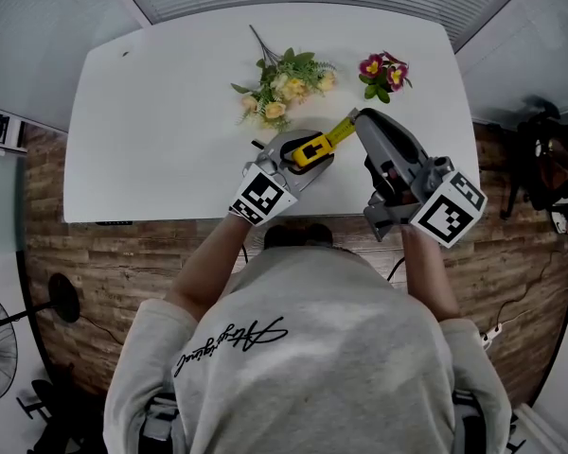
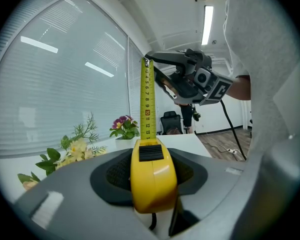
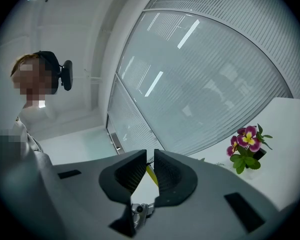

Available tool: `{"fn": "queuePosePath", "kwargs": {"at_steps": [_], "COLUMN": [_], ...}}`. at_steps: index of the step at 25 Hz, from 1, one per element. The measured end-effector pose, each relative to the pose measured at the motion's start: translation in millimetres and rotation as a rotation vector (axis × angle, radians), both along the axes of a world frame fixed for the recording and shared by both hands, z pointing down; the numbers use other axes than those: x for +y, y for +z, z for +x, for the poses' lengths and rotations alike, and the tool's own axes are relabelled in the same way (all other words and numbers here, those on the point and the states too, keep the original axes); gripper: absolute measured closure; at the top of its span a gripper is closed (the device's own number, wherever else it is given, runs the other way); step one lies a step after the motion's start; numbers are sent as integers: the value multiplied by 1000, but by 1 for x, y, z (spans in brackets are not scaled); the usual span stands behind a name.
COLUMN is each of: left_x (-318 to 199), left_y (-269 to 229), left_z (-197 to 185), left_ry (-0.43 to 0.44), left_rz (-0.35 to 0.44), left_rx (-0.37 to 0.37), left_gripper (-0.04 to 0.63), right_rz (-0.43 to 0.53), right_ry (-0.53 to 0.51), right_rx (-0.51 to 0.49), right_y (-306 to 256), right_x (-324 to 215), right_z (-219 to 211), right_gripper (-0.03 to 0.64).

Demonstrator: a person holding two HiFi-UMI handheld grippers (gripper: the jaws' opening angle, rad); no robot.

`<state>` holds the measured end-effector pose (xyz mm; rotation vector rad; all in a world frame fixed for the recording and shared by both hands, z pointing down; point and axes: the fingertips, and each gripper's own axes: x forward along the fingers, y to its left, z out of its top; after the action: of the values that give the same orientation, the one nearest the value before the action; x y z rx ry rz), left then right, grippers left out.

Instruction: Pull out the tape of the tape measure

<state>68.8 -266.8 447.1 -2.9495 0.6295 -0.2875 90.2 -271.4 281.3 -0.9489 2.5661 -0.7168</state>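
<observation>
Holding the yellow tape measure case (image 1: 308, 150) clamped in your left gripper (image 1: 312, 146) at the table's (image 1: 151, 112) near edge, you have the tape (image 1: 339, 132) running toward the upper right of the head view. It ends at your right gripper (image 1: 359, 117), whose jaws are pinched on what looks like its tip. Pull along that axis, away from the case. The artificial flowers (image 1: 284, 88) lie beyond.

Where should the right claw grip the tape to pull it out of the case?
Grip the tape at its free tip, pads on its two flat faces, coming from the end away from the yellow case. The strip is thin and runs straight out of the case, which the left claw clamps; the right claw pinches it there.
</observation>
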Motion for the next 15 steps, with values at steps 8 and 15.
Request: {"fn": "queuePosePath", "kwargs": {"at_steps": [8, 15], "left_x": [2, 2], "left_y": [0, 1], "left_z": [1, 1], "left_ry": [7, 11], "left_rz": [-6, -16], "left_rx": [1, -6], "left_gripper": [425, 425], "right_rz": [-47, -76], "right_ry": [5, 6], "right_rx": [18, 46], "right_y": [21, 42], "right_x": [-1, -3], "right_z": [-2, -4], "right_gripper": [572, 574]}}
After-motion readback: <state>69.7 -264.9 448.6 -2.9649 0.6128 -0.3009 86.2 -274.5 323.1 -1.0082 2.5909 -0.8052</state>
